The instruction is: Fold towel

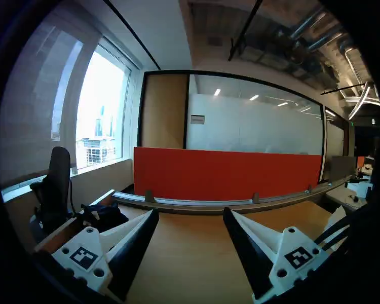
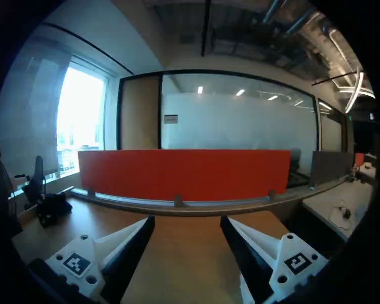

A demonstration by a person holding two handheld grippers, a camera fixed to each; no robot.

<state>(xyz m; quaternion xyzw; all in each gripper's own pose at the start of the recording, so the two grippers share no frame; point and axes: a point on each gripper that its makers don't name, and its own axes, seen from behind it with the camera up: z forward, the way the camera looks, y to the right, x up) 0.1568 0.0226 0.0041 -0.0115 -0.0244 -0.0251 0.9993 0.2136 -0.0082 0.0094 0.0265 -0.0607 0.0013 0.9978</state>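
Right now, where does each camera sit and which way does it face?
Left gripper view: rides on the left gripper, looking level across the wooden desk at the orange divider; its two open fingers show.
Right gripper view: rides on the right gripper, same heading; open fingers show.
Shared: desk, divider, window, glass wall.

We can read no words or numbers anywhere. A small sign (image 1: 197,119) on the glass wall (image 1: 256,126) is too tiny for us to make out.
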